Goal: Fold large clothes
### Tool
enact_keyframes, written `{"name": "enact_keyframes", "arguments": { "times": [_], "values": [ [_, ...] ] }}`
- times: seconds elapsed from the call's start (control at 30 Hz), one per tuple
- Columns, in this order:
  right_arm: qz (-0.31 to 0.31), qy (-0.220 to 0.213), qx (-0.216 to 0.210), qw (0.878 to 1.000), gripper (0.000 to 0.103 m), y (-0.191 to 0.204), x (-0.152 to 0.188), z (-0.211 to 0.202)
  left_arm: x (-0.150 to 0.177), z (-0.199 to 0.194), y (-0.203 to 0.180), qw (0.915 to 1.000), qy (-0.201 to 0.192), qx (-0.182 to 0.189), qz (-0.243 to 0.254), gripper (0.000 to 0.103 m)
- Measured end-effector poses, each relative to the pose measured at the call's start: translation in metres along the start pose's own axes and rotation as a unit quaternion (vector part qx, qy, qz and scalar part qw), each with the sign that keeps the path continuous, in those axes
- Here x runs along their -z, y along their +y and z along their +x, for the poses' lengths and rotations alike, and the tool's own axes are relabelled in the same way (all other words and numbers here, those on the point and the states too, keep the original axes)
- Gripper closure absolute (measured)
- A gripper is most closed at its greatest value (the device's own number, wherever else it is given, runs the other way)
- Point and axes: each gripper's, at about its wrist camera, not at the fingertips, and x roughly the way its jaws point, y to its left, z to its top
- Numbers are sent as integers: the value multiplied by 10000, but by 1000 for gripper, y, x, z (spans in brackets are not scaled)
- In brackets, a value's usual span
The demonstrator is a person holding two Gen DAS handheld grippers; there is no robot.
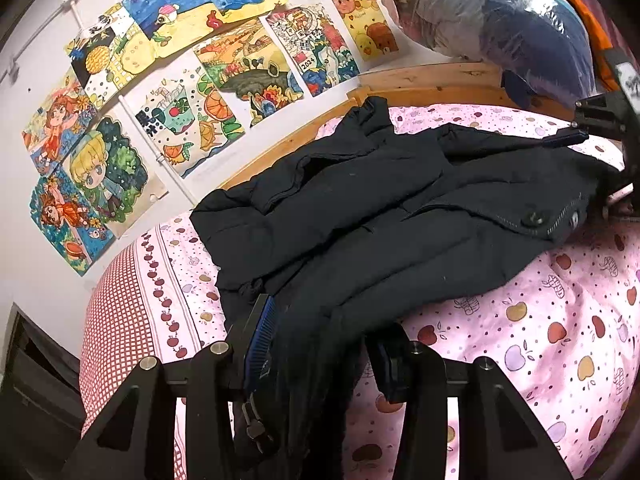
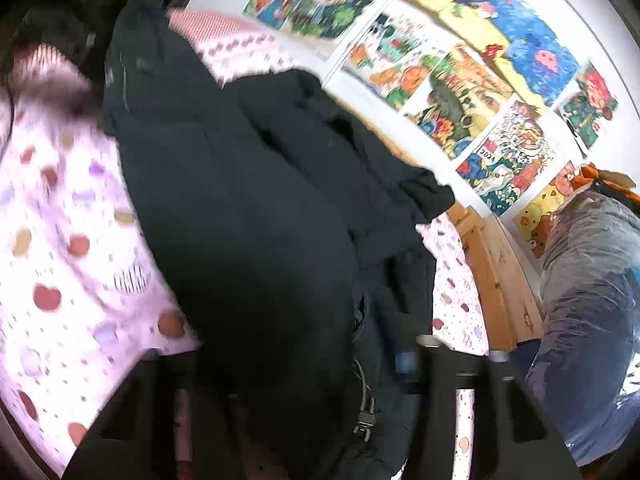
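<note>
Black padded jacket lies spread on the apple-print bedsheet beside the wooden bed frame. Left gripper is clamped on the near hem; right gripper looks closed on a thick bunch at the opposite end, though blur hides its pads. Risk: the slippery, bulky fabric could slide out mid-fold, or uneven pull could skew the crease.

a: a bedroom, a child's one, i'd say.

b: what tells you?

a: the bed with its pale wood frame, and the pink sheet printed all over with apples and dots.

b: and the wall?

a: white, with hand-coloured drawings stuck up edge to edge: cartoon children, fruit, sea creatures, bears.

b: anything else?

a: a clear plastic bag stuffed with bedding, propped at the bed's head.
</note>
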Motion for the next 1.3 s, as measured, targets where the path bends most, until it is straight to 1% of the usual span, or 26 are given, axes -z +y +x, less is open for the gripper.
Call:
{"name": "enact_keyframes", "arguments": {
  "times": [0.1,0.2,0.23,0.27,0.37,0.53,0.67,0.8,0.9,1.0,1.13,1.2,1.3],
  "values": [
    [283,-135,-2,9995,80,-10,-6,-6,-8,0,11,9996,1,27,-282,61],
    [614,-219,2,9979,82,-21,-12,-6,-15,-1,21,9985,-38,22,-537,61],
    [696,-239,11,9973,82,-25,-13,-4,-17,-1,23,9984,-70,19,-565,65],
    [763,-263,12,9967,84,-29,-15,1,-19,-2,23,9984,-101,47,-555,71],
    [965,-289,25,9949,87,-42,-19,12,-24,-4,21,9987,-197,-46,-467,76],
    [1278,-345,85,9912,90,-59,-31,26,-31,-2,26,9983,-248,-94,-519,82],
    [1369,-490,324,9888,92,-66,-44,30,-45,-5,33,9971,-424,-321,-547,87],
    [1549,-580,490,9850,93,-78,-65,35,-64,0,45,9947,-492,-529,-737,88],
    [1790,-560,615,9803,93,-93,-85,44,-86,6,57,9919,-534,-641,-954,90],
    [1909,-544,764,9771,93,-111,-106,57,-106,13,67,9898,-656,-798,-978,90],
    [1778,-421,1029,9778,93,-129,-137,80,-129,27,75,9873,-793,-1136,-773,91],
    [1650,-407,1213,9780,93,-133,-153,90,-140,37,83,9855,-812,-1243,-818,91],
    [1631,-379,1426,9755,93,-136,-175,106,-153,50,94,9836,-805,-1360,-873,91]
  ]
}}
